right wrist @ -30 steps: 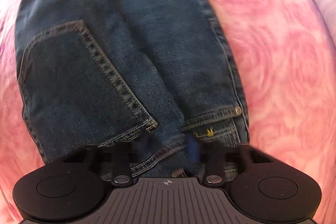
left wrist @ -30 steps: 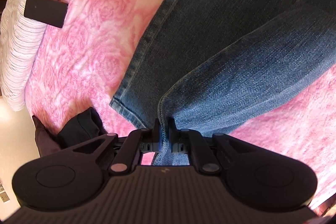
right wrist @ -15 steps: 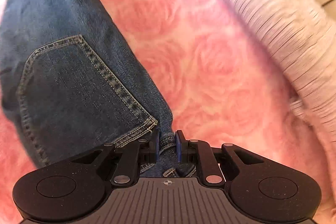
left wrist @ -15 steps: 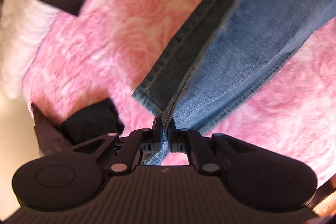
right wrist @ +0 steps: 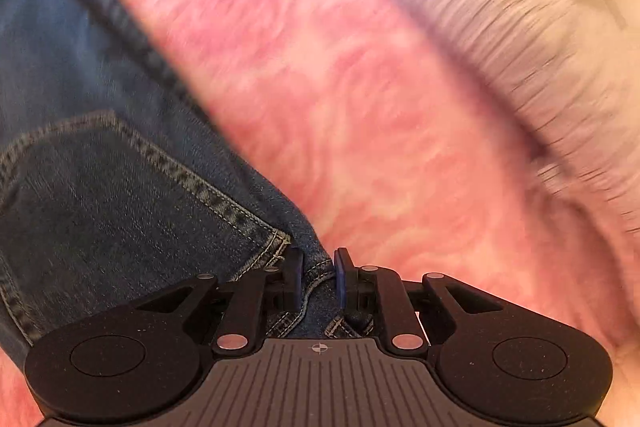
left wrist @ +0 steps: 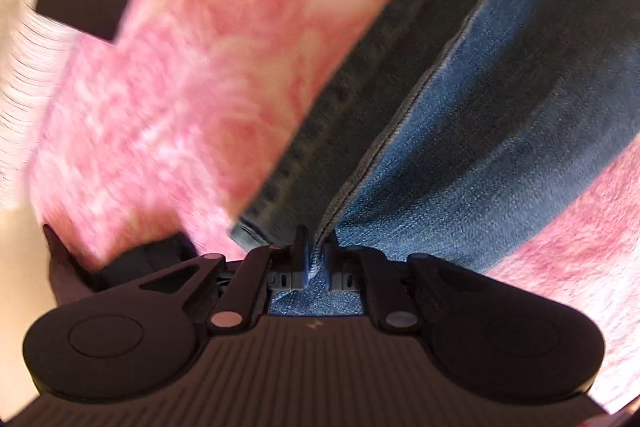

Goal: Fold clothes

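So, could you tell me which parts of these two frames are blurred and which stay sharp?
Left wrist view: the pink blanket is motion-smeared, while the jeans near the left gripper keep their weave. Right wrist view: blanket and striped bedding streak, but pocket stitching beside the right gripper stays crisp.

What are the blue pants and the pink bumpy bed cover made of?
The pants look like denim: woven blue cloth with thick stitched seams and a sewn pocket. The pink cover looks like soft plush fleece with a pressed rose pattern, though blur hides the fibres.
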The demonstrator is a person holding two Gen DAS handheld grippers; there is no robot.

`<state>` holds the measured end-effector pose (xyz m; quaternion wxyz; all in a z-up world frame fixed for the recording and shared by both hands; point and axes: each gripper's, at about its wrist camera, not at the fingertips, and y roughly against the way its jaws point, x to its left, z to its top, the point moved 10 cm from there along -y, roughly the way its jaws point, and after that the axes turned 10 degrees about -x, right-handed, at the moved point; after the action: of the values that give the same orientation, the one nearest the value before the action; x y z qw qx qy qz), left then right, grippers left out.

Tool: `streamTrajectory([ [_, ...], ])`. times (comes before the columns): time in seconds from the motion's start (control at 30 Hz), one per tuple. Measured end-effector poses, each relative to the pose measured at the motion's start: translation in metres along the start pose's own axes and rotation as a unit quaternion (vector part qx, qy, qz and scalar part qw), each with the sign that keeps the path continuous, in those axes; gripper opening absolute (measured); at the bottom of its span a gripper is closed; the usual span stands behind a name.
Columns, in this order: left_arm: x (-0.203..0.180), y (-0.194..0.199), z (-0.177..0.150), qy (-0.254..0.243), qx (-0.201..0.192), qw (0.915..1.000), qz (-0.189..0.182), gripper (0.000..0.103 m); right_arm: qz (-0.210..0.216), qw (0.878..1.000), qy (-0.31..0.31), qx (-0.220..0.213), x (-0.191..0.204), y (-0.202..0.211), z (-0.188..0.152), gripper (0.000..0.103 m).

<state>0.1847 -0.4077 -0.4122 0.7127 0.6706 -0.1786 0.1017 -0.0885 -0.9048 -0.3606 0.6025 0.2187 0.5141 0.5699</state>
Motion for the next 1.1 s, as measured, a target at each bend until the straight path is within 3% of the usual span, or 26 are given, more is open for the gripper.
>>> streamTrajectory([
  [0.1, 0.008, 0.010, 0.002, 0.022, -0.015, 0.9996, 0.004, 0.006, -0.016, 1.000, -0.010, 0.000, -0.006, 0.010, 0.000, 0.015],
  [0.3, 0.001, -0.007, 0.010, 0.025, -0.012, 0.9994, 0.021, 0.009, -0.022, 0.999, -0.006, 0.029, 0.004, -0.010, -0.011, 0.016],
  [0.4, 0.000, -0.006, 0.008, 0.030, -0.010, 0.9991, 0.029, 0.010, -0.059, 0.998, 0.006, 0.024, 0.002, -0.004, -0.006, 0.043],
  [0.43, 0.001, -0.005, 0.005, 0.035, -0.009, 0.9990, 0.027, 0.011, -0.073, 0.997, 0.007, 0.017, 0.001, 0.002, -0.004, 0.062],
  [0.47, 0.002, -0.001, 0.002, 0.039, -0.010, 0.9988, 0.028, 0.016, -0.087, 0.996, 0.007, 0.010, 0.000, 0.008, -0.001, 0.071],
  [0.57, 0.011, 0.014, -0.008, 0.057, -0.013, 0.9974, 0.042, 0.029, -0.090, 0.996, -0.014, -0.012, 0.006, 0.035, 0.009, 0.071],
  [0.77, 0.020, 0.063, -0.035, 0.092, -0.018, 0.9931, 0.070, 0.029, -0.054, 0.996, -0.026, -0.070, 0.067, 0.089, 0.031, 0.071],
  [0.9, 0.000, 0.096, -0.059, 0.075, -0.017, 0.9934, 0.086, 0.030, -0.007, 0.994, -0.036, -0.105, 0.126, 0.116, 0.039, 0.071],
  [1.1, -0.033, 0.113, -0.100, 0.074, -0.012, 0.9942, 0.077, 0.034, 0.062, 0.989, -0.018, -0.132, 0.216, 0.133, 0.055, 0.071],
])
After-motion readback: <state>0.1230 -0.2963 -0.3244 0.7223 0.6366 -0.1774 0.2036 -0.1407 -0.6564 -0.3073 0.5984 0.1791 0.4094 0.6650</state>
